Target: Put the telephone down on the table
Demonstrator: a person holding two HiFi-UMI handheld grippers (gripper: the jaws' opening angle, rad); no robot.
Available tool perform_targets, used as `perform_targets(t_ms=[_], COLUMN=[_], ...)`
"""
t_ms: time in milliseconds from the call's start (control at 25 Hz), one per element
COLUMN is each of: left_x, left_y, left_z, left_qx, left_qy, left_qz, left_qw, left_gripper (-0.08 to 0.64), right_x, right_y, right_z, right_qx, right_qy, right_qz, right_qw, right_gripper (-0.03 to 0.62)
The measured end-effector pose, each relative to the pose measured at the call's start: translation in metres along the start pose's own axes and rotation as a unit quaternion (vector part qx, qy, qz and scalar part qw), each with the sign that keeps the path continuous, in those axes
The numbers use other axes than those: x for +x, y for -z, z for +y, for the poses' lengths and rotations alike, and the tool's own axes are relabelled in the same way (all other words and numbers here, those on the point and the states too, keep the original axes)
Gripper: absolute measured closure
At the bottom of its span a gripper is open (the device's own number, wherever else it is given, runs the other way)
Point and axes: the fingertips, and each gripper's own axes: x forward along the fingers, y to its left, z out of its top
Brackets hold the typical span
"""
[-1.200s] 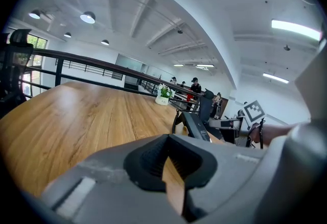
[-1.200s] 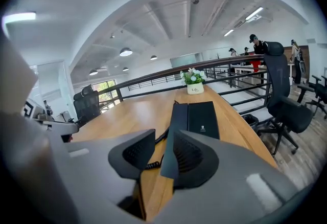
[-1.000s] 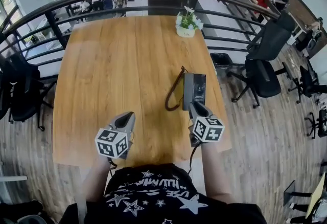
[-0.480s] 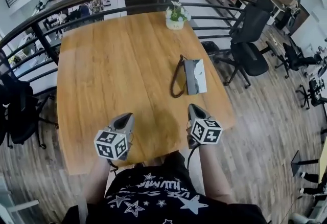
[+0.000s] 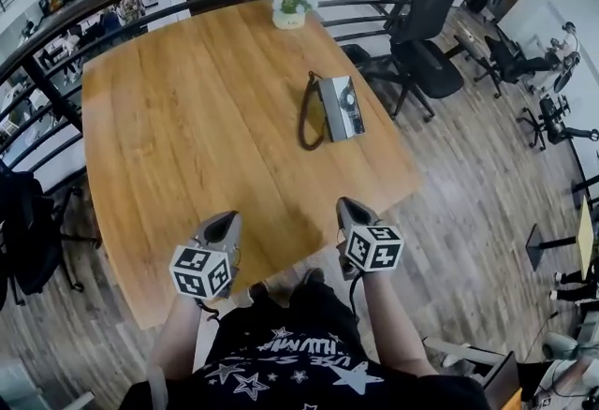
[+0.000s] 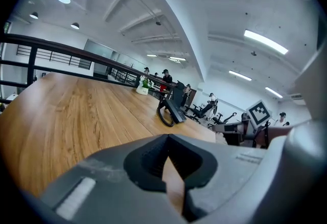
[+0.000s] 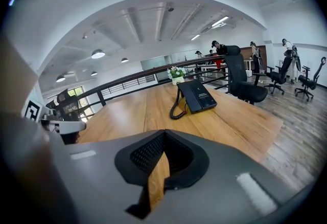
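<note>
Since a second ago both have drawn back to the near edge of the bench (image 5: 187, 137): left tool (image 5: 224, 220) and right tool (image 5: 345, 207), each clenched on nothing. Well beyond them the telephone (image 5: 339, 108) lies flat on the bench, and a potted plant (image 5: 288, 6) stands at the far edge.

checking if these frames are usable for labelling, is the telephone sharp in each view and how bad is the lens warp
Head view: telephone sharp, table edges bowed by fisheye. Left gripper view: telephone small but clear, corners vignetted dark. Right gripper view: telephone crisp, ceiling arched by the lens.
</note>
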Motion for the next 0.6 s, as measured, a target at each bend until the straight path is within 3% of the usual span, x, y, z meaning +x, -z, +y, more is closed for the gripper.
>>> perform_targets(t_ms=[280,600], left_x=[0.017,0.011], left_y=[0.014,0.045], left_z=[-0.022,-0.059], left_qx=[-0.002,0.008], left_qy=[0.014,0.034], left_qz=[0.007,0.033], left_qw=[0.9999,0.9988], left_gripper=[0.558,0.558], right_x=[0.001,-0.027], right_y=[0.013,0.045], right_z=[0.004,0.012], right_qx=[-0.003,0.015], right_qy=[-0.035,-0.046], right_qz=[0.013,0.015], right_qw=[0.999,0.999], right_gripper=[0.594,0.594])
